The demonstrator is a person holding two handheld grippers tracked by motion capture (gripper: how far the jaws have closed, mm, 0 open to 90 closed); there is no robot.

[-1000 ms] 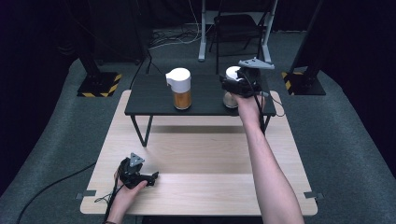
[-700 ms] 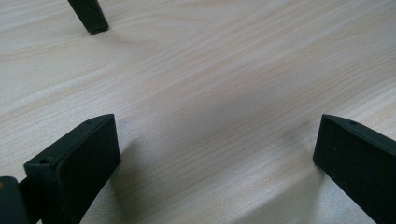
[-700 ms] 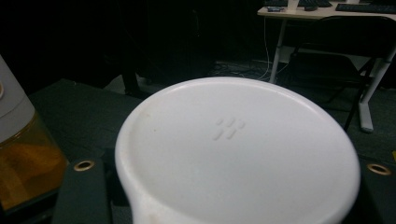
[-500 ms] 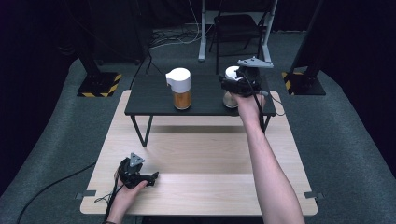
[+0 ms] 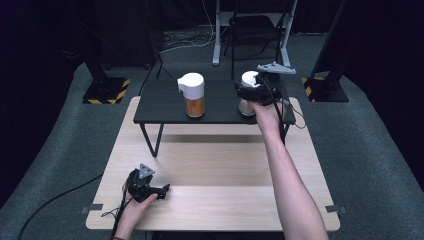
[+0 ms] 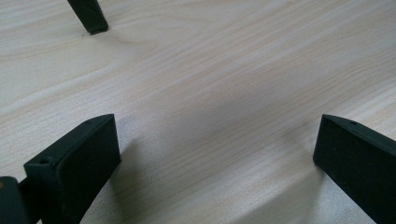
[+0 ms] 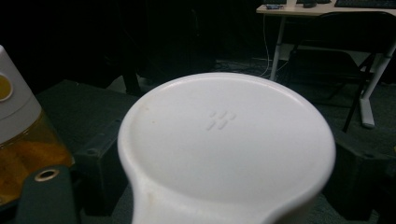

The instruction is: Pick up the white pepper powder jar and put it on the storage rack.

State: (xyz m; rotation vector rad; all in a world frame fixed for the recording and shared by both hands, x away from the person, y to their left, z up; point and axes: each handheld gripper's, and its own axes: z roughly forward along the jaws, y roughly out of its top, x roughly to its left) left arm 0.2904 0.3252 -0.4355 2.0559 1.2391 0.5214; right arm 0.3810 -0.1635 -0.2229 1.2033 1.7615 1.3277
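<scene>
1. The right tongs (image 5: 248, 95) straddle a white-lidded jar (image 5: 248, 80) on the black shelf (image 5: 165, 100) atop the bench (image 5: 225, 175); the jaws have just been opening, flanking the lid, seemingly to let it go.
2. A second jar (image 5: 192, 95), amber-filled, stands well to its left.
3. The left tongs (image 5: 159, 191) rest wide open and empty on the bench, out of the way.

- I can read no words or numbers anywhere.
- The only sign I see is a small embossed cluster of dashes at the centre of the round white plastic lid (image 7: 224, 140).
</scene>
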